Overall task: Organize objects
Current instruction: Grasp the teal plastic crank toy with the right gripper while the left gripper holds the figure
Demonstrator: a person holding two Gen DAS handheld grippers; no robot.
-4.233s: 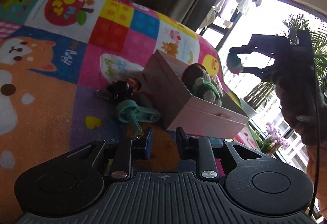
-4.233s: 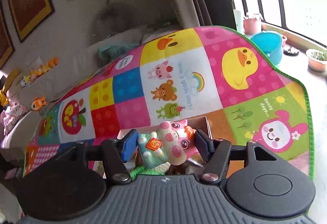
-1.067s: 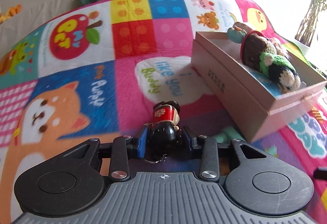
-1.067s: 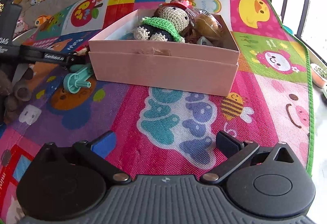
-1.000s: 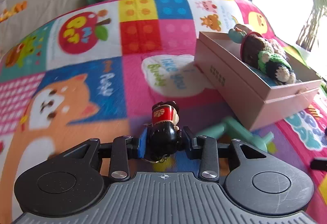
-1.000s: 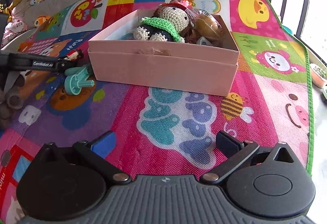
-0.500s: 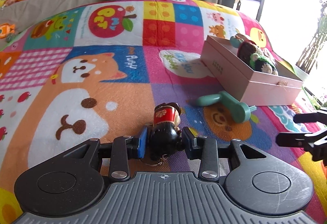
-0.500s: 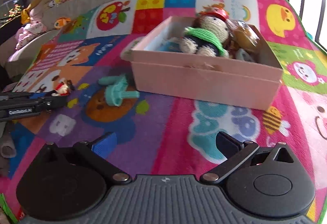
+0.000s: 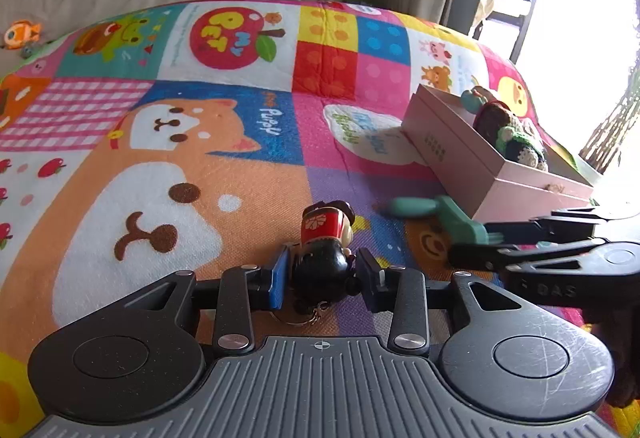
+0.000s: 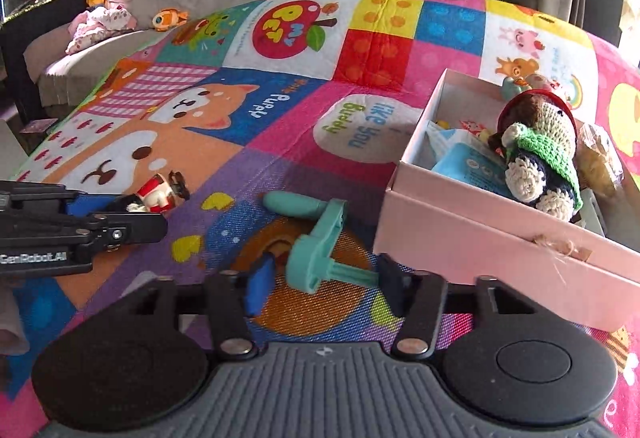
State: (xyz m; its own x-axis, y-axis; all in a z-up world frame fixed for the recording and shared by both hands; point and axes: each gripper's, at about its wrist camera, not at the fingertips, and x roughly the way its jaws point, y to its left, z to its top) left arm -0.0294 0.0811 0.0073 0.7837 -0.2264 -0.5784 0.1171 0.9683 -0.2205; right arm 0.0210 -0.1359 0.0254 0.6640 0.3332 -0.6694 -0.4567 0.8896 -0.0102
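Observation:
A small doll keychain (image 9: 326,238) with a black head and red body sits between the pads of my left gripper (image 9: 324,278), which is shut on it just above the mat. In the right wrist view the same doll (image 10: 160,194) shows at the left in that gripper (image 10: 128,212). A teal plastic toy (image 10: 320,242) lies on the mat beside the pink box (image 10: 480,234). My right gripper (image 10: 326,284) is closing around the toy's stem, with a gap still at the left pad. From the left wrist view, the right gripper (image 9: 470,244) reaches the teal toy (image 9: 444,214).
The pink box (image 9: 452,154) holds a crocheted doll (image 10: 540,154) and several small items. A colourful play mat (image 9: 200,178) covers the floor. A beige sofa (image 10: 100,50) with plush toys runs along the back, and a bright window is at the right.
My right gripper moved left up to the teal toy and its jaws narrowed around the stem. The left gripper, still holding the doll, drew back from the box.

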